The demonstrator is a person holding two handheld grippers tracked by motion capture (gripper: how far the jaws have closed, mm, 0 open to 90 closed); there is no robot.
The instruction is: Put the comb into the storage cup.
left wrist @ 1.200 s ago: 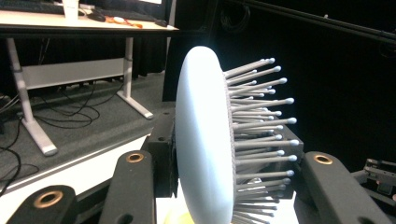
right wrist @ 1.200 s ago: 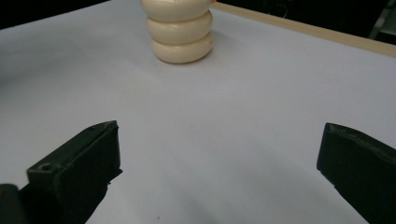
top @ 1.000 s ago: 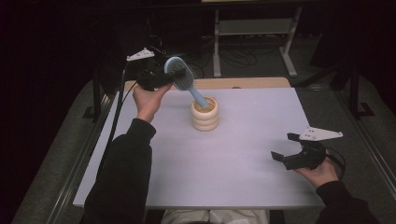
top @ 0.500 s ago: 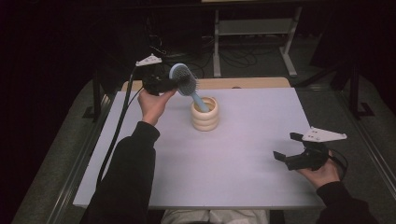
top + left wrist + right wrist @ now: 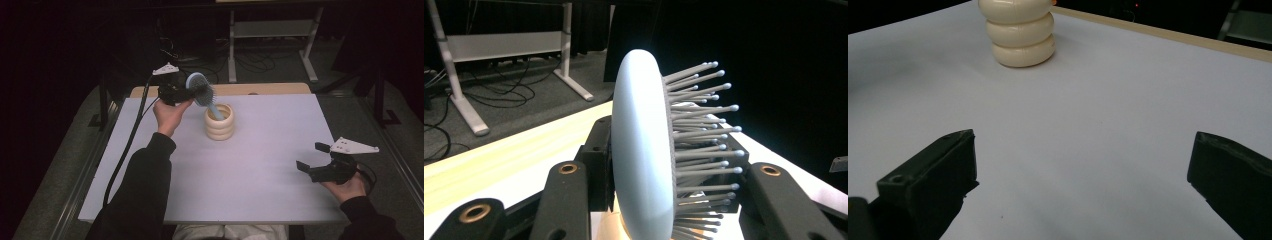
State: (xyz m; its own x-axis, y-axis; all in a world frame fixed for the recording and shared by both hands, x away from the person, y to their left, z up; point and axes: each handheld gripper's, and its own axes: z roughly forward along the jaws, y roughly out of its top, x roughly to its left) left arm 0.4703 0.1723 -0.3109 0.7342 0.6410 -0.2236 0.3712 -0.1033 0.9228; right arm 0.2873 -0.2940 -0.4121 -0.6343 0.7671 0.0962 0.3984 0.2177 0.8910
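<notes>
Centrally in the high view, the left gripper [image 5: 181, 93] is clamped on the head of the hairbrush [image 5: 201, 90], whose long axis slants down-right, handle tip inside the ribbed cup [image 5: 219, 122]; the right gripper [image 5: 314, 157], lower right, stands apart and empty. Left gripper view adds bristles [image 5: 704, 150] pressed against one jaw

A white table [image 5: 260, 165] stands before a metal rack [image 5: 272, 30] and floor cables [image 5: 250, 62].

The hairbrush [image 5: 200, 88] is pale blue with grey bristles, its handle in a cream ribbed cup [image 5: 219, 122]. The desk [image 5: 260, 170] is white, its far edge tan.
</notes>
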